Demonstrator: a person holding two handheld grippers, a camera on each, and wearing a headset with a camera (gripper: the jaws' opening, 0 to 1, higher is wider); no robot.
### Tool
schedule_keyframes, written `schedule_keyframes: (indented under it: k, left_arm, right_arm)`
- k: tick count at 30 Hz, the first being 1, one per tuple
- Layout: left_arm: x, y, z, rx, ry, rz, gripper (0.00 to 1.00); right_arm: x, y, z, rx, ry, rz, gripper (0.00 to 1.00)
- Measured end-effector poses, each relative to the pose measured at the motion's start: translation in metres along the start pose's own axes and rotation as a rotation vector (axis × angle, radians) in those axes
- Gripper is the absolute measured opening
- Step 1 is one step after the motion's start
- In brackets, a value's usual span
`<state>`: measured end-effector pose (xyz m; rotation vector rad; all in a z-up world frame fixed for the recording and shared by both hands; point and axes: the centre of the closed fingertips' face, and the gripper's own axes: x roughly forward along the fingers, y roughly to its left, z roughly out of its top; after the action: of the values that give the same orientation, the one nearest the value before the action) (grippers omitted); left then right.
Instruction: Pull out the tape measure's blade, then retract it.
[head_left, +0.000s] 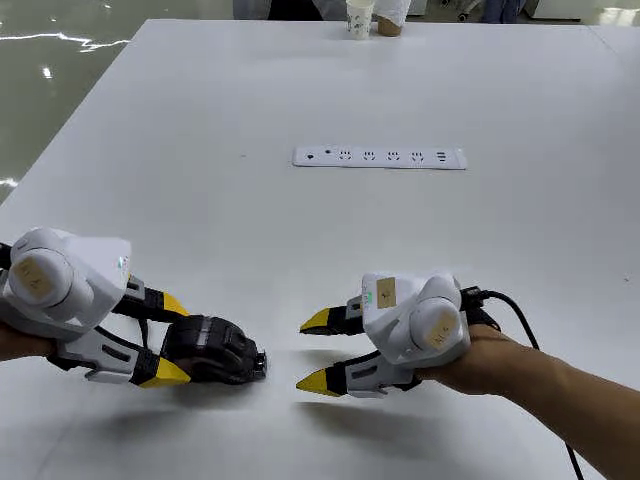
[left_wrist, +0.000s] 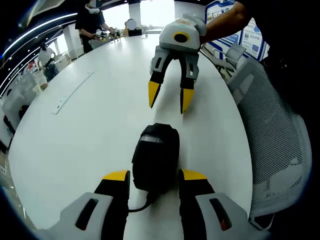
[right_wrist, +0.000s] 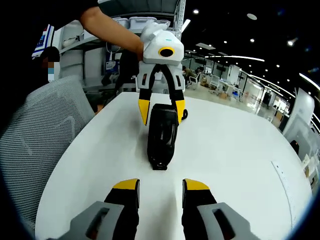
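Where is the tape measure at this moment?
In the head view the tape measure lies low on the left of the white table, held between the left gripper's jaws, with the open right gripper just beyond its front end.

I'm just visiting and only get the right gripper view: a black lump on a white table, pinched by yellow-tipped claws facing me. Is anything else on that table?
Observer: For one, the head view shows a paper cup at the table's far edge, well beyond the tape measure.
Operator: Anything hanging off the lump's back?
Observer: In the left gripper view a thin black cord trails from its rear, between the left gripper's jaws.
Operator: And my own claws?
Observer: A hand holds the right gripper; a black cable runs back past the wrist.
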<state>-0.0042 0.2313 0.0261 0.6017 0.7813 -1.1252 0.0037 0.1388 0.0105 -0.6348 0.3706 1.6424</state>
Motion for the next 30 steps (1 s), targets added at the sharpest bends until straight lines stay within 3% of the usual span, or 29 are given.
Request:
schedule_keyframes:
  k: [11, 30]
  left_arm:
    - [0.005, 0.000, -0.003, 0.006, 0.014, -0.022, 0.27]
    - [0.005, 0.001, -0.003, 0.004, 0.001, -0.015, 0.24]
  right_arm:
    - [0.020, 0.002, -0.002, -0.014, 0.032, 0.041, 0.24]
    - [0.039, 0.000, 0.004, 0.028, 0.024, 0.045, 0.15]
